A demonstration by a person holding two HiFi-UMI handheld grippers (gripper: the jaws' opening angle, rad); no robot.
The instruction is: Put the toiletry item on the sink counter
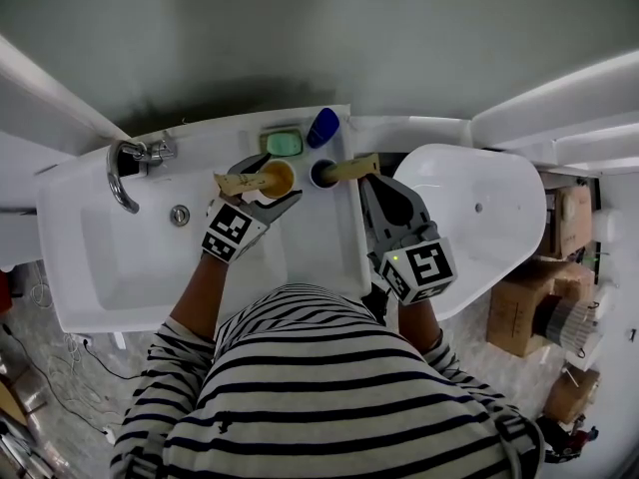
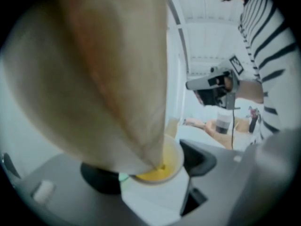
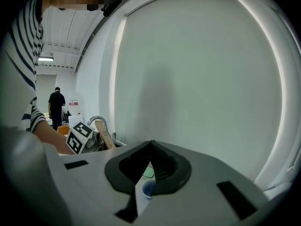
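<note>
we see a bathroom mock-up inside a work hall: a white sink (image 1: 100,267) with a chrome tap (image 1: 120,173) at centre left, a white bathtub (image 1: 489,198) at right, and stacked cardboard boxes (image 1: 519,312) at lower right.

You face a plain grey wall (image 1: 319,38) behind the white sink (image 1: 100,267). Just right of the sink stands a white bathtub (image 1: 499,193). Further right, cardboard boxes (image 1: 519,312) crowd the floor. Below-left of the sink, loose cables (image 1: 92,352) lie on the speckled floor (image 1: 40,357).
</note>
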